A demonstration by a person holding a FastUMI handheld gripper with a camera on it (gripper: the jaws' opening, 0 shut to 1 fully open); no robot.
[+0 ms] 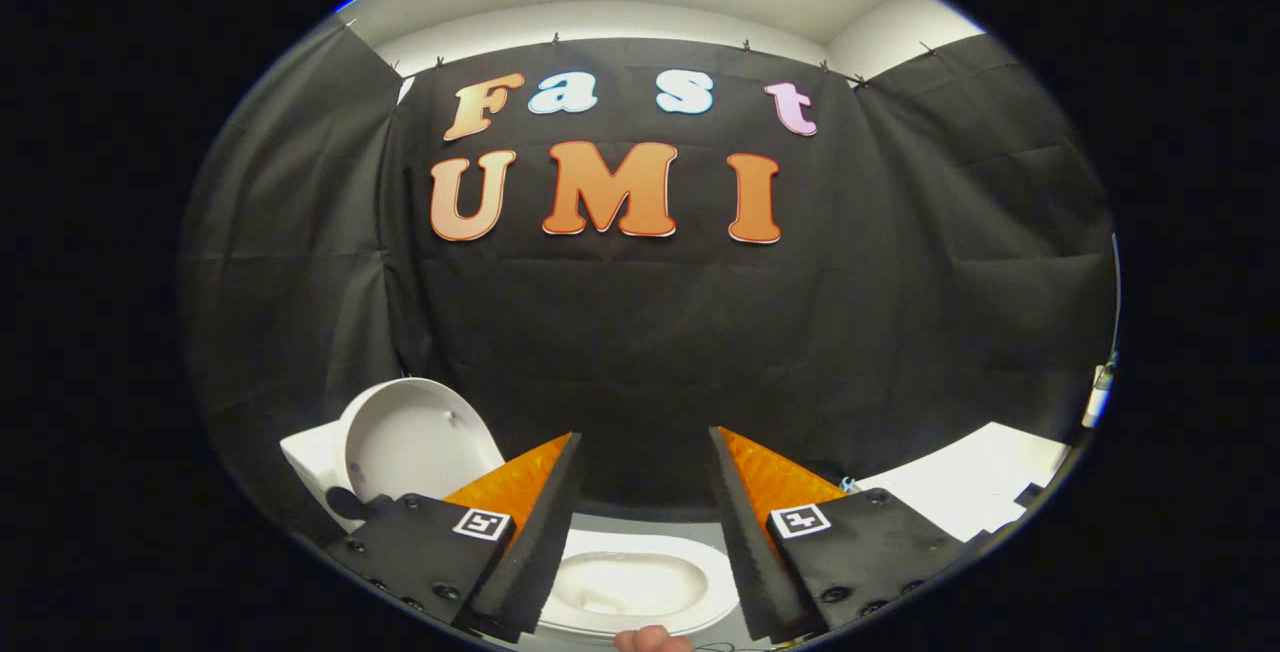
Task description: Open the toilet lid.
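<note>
The white toilet lid point(415, 442) stands raised and upright, its inner side facing me, just beyond my left finger point(520, 492). It leans back toward the white tank point(310, 462). The open bowl with its seat ring point(630, 587) lies low between my two fingers. My gripper point(645, 434) is open, its fingers spread wide with nothing between them and touching nothing. The left finger hides the lid's lower edge and hinge.
Black cloth walls close the booth behind and on both sides. A white flat surface point(970, 487) lies beyond my right finger. A small white object point(1100, 392) hangs at the far right. Part of a person's finger point(652, 640) shows below the bowl.
</note>
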